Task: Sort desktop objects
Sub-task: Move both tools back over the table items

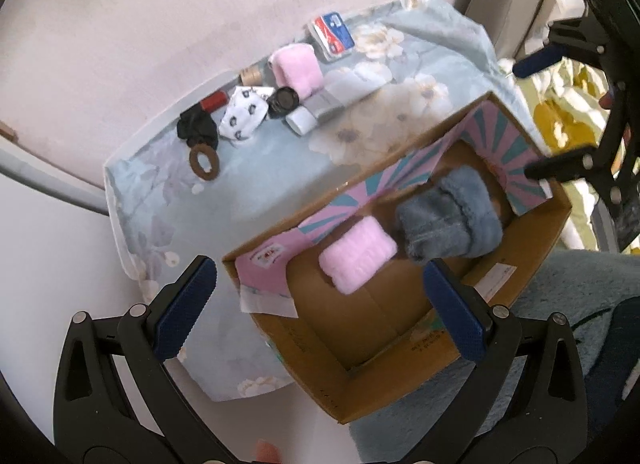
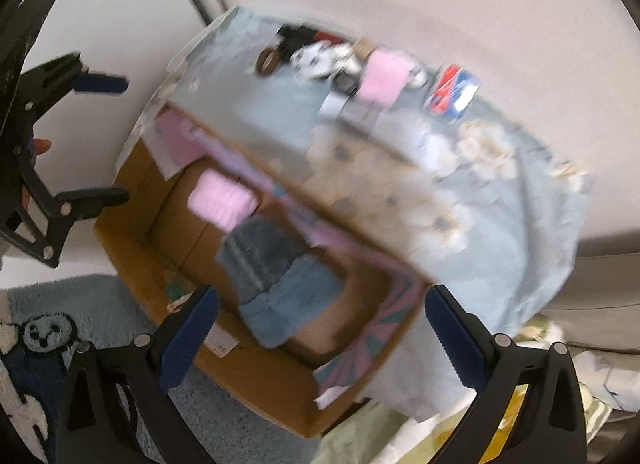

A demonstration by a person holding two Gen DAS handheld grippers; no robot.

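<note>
Cardboard box (image 1: 400, 328) rim (tools spread above)

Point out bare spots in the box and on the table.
Cardboard box: bare floor at the near end, beside the pink fluffy roll and grey-blue fleece bundle. Floral tablecloth: bare between brown ring and box. Crowded along the wall.

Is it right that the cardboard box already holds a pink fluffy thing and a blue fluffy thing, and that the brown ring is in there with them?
Not quite. The cardboard box does hold the pink fluffy thing and the blue fluffy thing, but the brown ring is not in there: it lies out on the flowered cloth, beside the black bundle. The left wrist view shows it.
</note>
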